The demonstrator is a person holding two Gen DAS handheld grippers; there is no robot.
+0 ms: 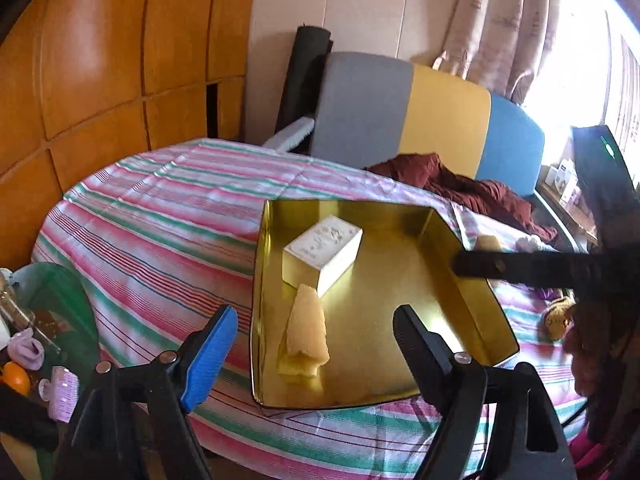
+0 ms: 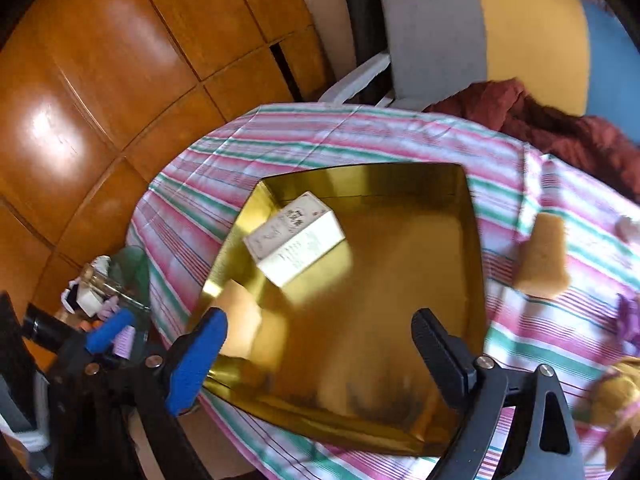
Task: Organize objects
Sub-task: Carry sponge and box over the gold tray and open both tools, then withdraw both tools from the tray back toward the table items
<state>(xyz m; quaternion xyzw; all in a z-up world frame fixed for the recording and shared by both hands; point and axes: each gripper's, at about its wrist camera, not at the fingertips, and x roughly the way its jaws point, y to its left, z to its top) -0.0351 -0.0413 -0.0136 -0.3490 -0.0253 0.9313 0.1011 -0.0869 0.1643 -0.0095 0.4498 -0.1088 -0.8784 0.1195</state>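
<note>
Left gripper (image 1: 316, 336) and right gripper (image 2: 320, 336): both spread wide, empty, touching nothing.
Gold tin (image 1: 472, 248) on striped cloth (image 1: 160, 216) holds white box (image 1: 322, 254) far left, yellow sponge (image 1: 306, 332) near left.

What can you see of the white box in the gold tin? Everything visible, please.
The white box is a small cream rectangular carton, cardboard by its look, with dark printed artwork and text on its top and fine print on one side. It looks closed and intact. It lies flat, skewed to the walls, on the floor of the gold tin, towards the far left corner. A tan piece lies at its near end; contact unclear.
</note>
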